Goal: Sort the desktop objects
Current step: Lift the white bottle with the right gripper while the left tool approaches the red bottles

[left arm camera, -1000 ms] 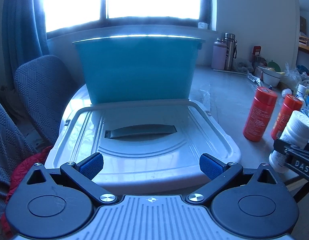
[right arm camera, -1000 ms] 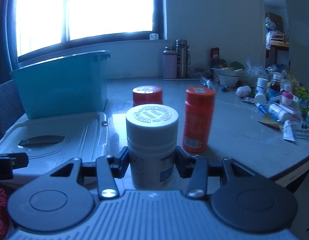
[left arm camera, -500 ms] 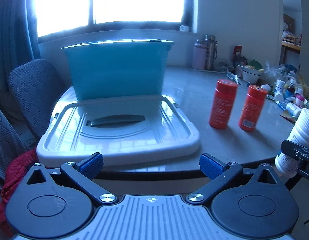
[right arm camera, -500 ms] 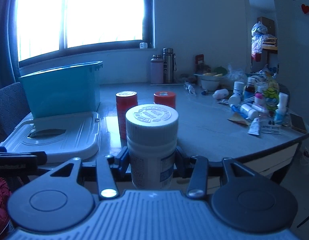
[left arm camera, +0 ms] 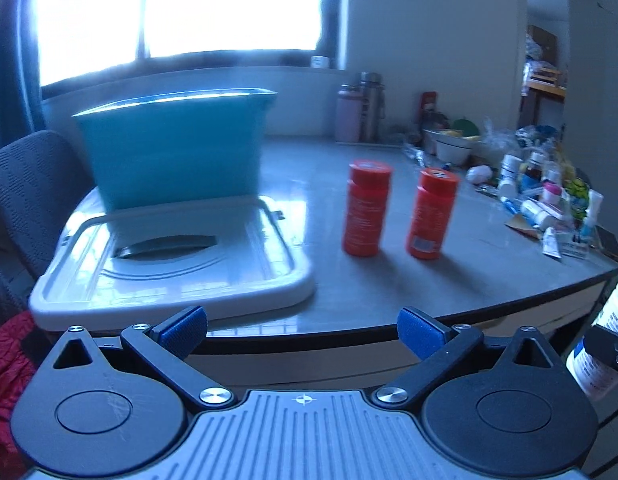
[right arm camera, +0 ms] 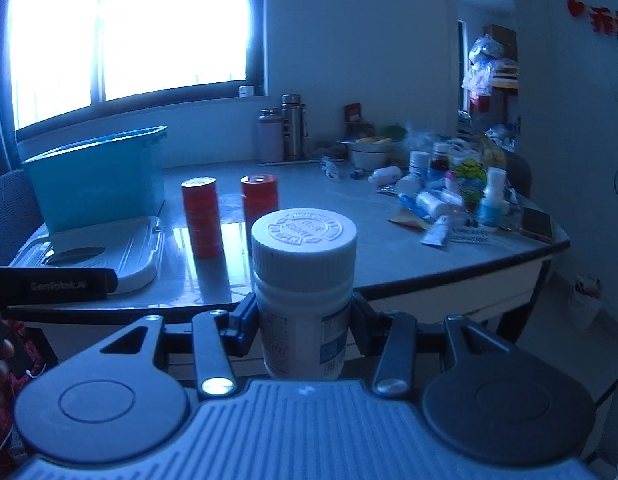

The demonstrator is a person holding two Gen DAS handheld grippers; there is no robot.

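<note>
My right gripper (right arm camera: 303, 322) is shut on a white pill bottle (right arm camera: 305, 280) with a white ribbed cap, held upright off the table's front edge; the bottle also shows in the left wrist view (left arm camera: 605, 344). My left gripper (left arm camera: 303, 326) is open and empty, in front of the table edge. Two orange bottles (left arm camera: 367, 208) (left arm camera: 432, 213) stand on the grey table (left arm camera: 389, 280); they also show in the right wrist view (right arm camera: 201, 216) (right arm camera: 259, 196). A teal storage bin (left arm camera: 173, 148) stands behind its white lid (left arm camera: 169, 268).
A heap of small bottles, tubes and packets (left arm camera: 545, 204) lies at the table's right. Two flasks (left arm camera: 361, 108) and a bowl (left arm camera: 453, 148) stand at the back. A grey chair (left arm camera: 29, 184) and red cloth (left arm camera: 5, 360) are at left.
Both grippers have pulled back from the table and turned right; the bin and lid now look smaller and farther. The right gripper keeps hold of the white bottle.
</note>
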